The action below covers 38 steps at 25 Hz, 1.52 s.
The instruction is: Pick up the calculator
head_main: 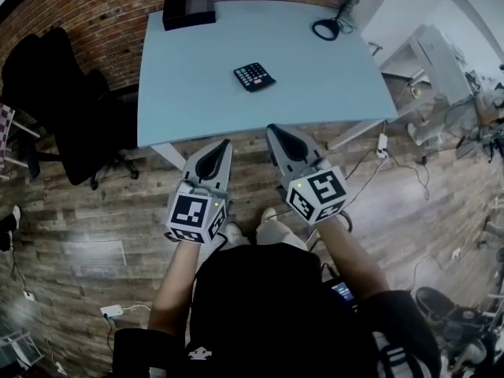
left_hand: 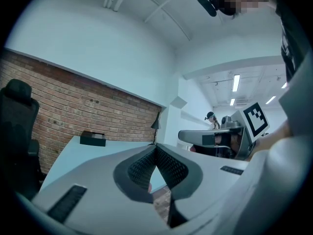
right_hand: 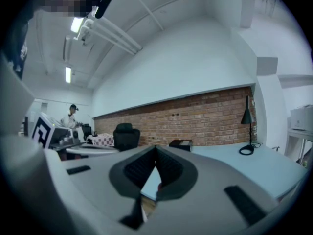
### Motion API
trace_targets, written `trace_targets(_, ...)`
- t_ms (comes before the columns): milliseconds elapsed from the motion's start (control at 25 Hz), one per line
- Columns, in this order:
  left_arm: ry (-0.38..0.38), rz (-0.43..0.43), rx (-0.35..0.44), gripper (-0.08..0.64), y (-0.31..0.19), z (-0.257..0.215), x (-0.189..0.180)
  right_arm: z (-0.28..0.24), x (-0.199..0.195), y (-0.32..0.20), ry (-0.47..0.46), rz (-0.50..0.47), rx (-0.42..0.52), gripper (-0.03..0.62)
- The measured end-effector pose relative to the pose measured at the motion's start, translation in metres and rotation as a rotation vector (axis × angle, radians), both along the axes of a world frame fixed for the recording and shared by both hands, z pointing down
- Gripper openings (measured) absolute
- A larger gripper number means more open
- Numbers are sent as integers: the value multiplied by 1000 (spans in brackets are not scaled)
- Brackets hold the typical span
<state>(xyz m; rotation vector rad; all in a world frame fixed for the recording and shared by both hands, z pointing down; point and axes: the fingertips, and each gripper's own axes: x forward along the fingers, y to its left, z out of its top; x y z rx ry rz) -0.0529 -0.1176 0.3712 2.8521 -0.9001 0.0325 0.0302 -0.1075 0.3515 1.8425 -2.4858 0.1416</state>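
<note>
Head view, left to right: a black office chair [head_main: 63, 101] stands by the brick wall, and a black box [head_main: 189, 11] sits at the far left corner of the pale blue bench [head_main: 181, 93]. The left tool [head_main: 224, 143] hovers over the wooden floor just short of the bench's near edge, its jaws pressed together on nothing. The calculator [head_main: 254, 76] lies flat near the middle of the bench, turned askew to the edges and well apart from both tools. The right tool [head_main: 272, 129] is beside the left one, likewise closed and empty, and a black lamp [head_main: 327, 28] stands at the far right corner.

As I see it, the main risk is arriving with the jaws closed: a closed tip would only shove the calculator across the smooth top. It is thin and lies flat, so even open jaws may skid over it or pinch one corner and let it tip out. Its skewed angle means the wrist has to be turned to match first. A long lean over the near edge could make the reach unsteady.

No writing can be read. The key legends are too small, and the marker cubes carry only black-and-white square patterns.
</note>
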Motion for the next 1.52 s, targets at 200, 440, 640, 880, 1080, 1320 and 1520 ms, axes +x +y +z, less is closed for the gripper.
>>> trace_targets(200, 17, -2, -14, 5, -5, -2, 3, -2, 3, -5, 8, -8, 3, 5)
trace_targets(440, 19, -11, -4, 5, -16, -4, 12, -3, 15, -19, 1, -14, 18, 5)
trace_targets(640, 2, -24, 3, 5, -30, -1, 28, 0, 31, -36, -4, -25, 19, 5)
trace_targets(880, -12, -42, 1, 5, -49, 0, 53, 4, 55, -61, -13, -51, 8, 5)
trace_targets(1080, -24, -67, -10, 5, -66, 4, 67, 10, 68, -82, -15, -79, -10, 5)
trace_targets(1320, -44, -103, -23, 5, -86, 14, 79, 25, 82, -107, -4, -115, -44, 5)
trace_targets(1520, -66, -119, -39, 5, -97, 23, 87, 44, 90, -124, 28, -138, -83, 5)
